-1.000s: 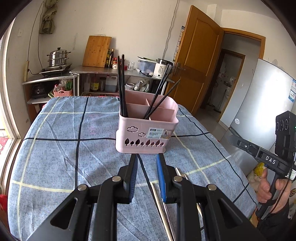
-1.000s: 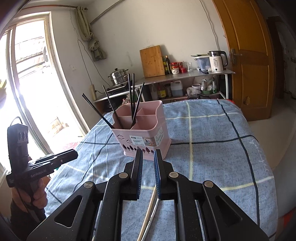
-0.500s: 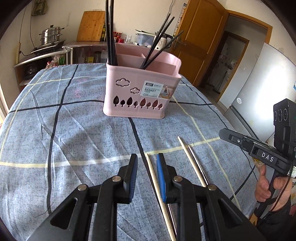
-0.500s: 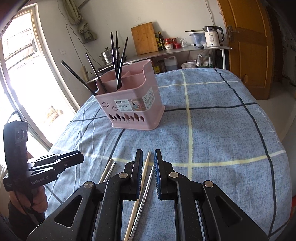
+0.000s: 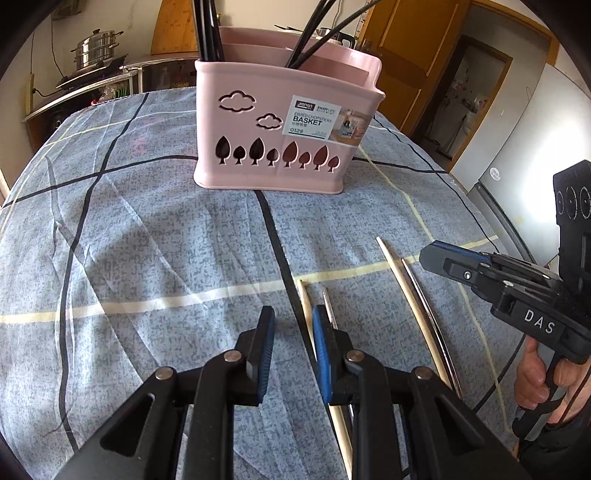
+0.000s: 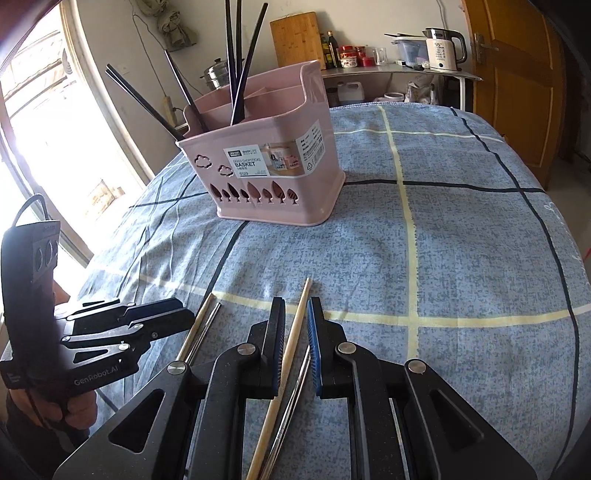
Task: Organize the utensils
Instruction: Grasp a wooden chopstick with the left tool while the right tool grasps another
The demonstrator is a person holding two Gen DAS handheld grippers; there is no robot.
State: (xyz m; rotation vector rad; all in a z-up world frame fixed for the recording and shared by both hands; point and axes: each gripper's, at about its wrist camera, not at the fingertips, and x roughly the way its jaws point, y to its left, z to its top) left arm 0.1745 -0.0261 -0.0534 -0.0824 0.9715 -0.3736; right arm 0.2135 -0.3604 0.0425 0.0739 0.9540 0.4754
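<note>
A pink divided basket (image 5: pixel 277 147) (image 6: pixel 277 177) stands on the blue checked tablecloth (image 5: pixel 129 240) and holds several black chopsticks (image 5: pixel 207 29) (image 6: pixel 236 55). Two pairs lie loose on the cloth in front of it. My left gripper (image 5: pixel 293 328) hovers low, narrowly open and holding nothing. A wooden chopstick (image 5: pixel 303 299) and a metal one (image 5: pixel 327 301) run under its right finger. My right gripper (image 6: pixel 295 314) (image 5: pixel 428 254) is also narrowly open. The other wooden chopstick (image 6: pixel 297 325) (image 5: pixel 402 280) shows in its gap, untouched, beside its metal mate (image 6: pixel 295 387) (image 5: pixel 424 295).
A person's hand (image 5: pixel 532 376) holds the right gripper's handle past the table's right edge. A shelf behind the table carries a kettle (image 6: pixel 441 48), a cutting board (image 6: pixel 295 40) and a steamer pot (image 5: pixel 96 48). A wooden door (image 6: pixel 517 92) and a fridge (image 5: pixel 535 129) stand to the right.
Both grippers have sunk toward the cloth and tipped downward. The basket has grown in view and the loose chopsticks now lie at the fingertips. Neither jaw gap has changed.
</note>
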